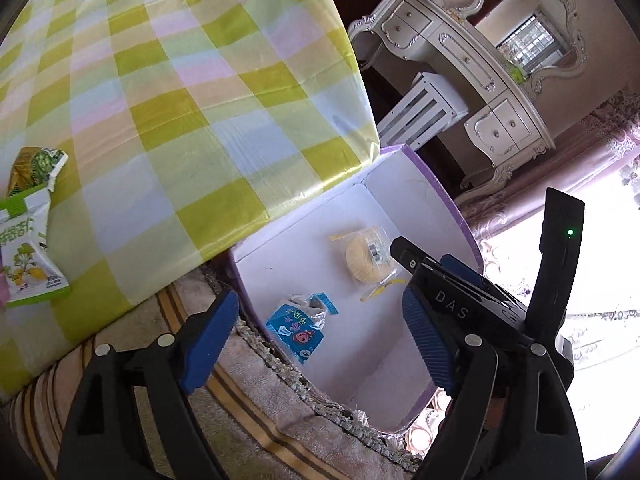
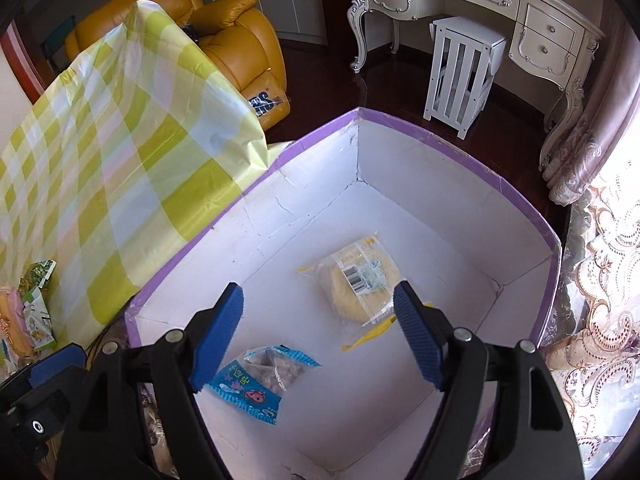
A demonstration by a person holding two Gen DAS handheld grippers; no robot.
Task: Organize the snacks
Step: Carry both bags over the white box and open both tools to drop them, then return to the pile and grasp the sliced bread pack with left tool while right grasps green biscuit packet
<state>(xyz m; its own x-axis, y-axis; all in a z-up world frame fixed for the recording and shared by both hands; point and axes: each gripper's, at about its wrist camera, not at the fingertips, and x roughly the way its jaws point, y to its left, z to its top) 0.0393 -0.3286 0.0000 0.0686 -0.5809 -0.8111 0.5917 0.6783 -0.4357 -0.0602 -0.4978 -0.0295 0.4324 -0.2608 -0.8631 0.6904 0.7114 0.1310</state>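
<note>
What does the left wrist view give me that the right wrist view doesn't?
Only the left wrist view: the mirror above the dressing table, and the right tongs reaching over the box.

Only the right wrist view: the yellow armchair and the box's whole floor.

Both: the purple-rimmed box holding a blue snack packet and a clear-wrapped round cake, more snack bags on the checked tablecloth, both tongs open.
</note>
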